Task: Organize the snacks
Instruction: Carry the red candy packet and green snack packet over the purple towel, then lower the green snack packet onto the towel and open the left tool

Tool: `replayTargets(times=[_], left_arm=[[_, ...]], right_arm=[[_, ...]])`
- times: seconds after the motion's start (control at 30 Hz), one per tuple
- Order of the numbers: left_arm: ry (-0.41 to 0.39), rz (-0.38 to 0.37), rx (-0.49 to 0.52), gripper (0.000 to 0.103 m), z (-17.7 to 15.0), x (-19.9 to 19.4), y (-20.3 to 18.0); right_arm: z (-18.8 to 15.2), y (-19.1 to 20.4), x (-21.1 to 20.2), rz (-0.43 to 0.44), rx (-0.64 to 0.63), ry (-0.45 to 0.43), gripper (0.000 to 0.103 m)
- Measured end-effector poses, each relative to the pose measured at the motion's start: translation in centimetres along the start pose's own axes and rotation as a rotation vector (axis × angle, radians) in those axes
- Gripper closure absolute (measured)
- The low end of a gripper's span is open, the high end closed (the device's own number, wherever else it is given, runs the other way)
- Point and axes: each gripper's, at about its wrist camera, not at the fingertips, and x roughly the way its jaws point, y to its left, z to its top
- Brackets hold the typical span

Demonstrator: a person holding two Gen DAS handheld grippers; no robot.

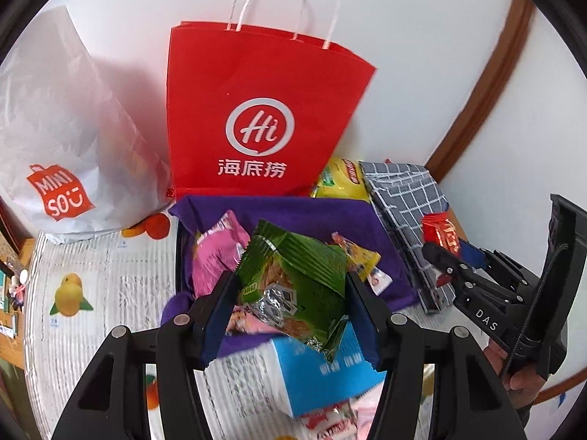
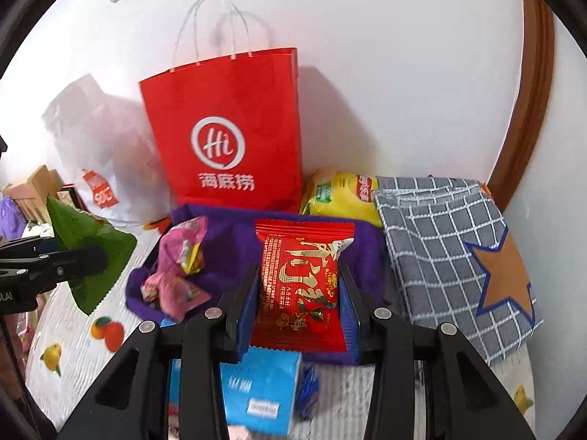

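Observation:
My left gripper (image 1: 290, 308) is shut on a green snack packet (image 1: 293, 282), held above a container lined with purple cloth (image 1: 293, 212). My right gripper (image 2: 299, 293) is shut on a red snack packet (image 2: 301, 282) with gold lettering, over the same purple cloth (image 2: 227, 238). Pink packets (image 1: 216, 253) and a yellow one (image 1: 361, 256) lie inside on the cloth. In the left wrist view the right gripper (image 1: 444, 256) shows at the right with the red packet (image 1: 440, 236). In the right wrist view the green packet (image 2: 88, 253) hangs at the left.
A red paper bag (image 1: 256, 110) stands against the wall behind the container, a white plastic bag (image 1: 55, 146) to its left. A yellow chip bag (image 2: 341, 198) and a grey checked cloth (image 2: 447, 242) lie at the right. A blue-and-white box (image 1: 315, 370) sits beneath the grippers on a fruit-print mat (image 1: 91, 293).

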Motion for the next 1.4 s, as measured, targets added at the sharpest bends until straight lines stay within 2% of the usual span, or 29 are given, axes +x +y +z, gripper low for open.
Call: replayTargets(times=[0.27, 0.43, 0.5, 0.73, 0.87, 1.4], left_arm=[[0.000, -0.017, -0.004, 0.046, 2.5, 3.0, 0.8], [0.017, -0.014, 0.018, 0.046, 2.0, 5.2, 1.3], [0.058, -0.004, 0.008, 0.046, 1.9, 6.6, 1.6], [0.078, -0.007, 0.007, 0.046, 1.9, 8.0, 2.3], [0.108, -0.012, -0.001, 0.046, 1.8, 9.0, 2.6], [0.132, 0.009, -0.011, 0.046, 1.7, 9.7, 3.2]], right_arm=[[1.5, -1.0, 4.3, -0.008, 0.010, 0.028, 0.063], [1.8, -1.1, 6.8, 0.000, -0.004, 0.049, 0.063], [1.9, -1.0, 7.7, 0.000, -0.009, 0.053, 0.063], [1.1, -0.9, 10.7, -0.002, -0.053, 0.109, 0.063], [0.6, -1.0, 11.8, -0.015, -0.080, 0.139, 0.063], [-0.1, -1.8, 13.8, -0.022, -0.112, 0.232, 0.062]])
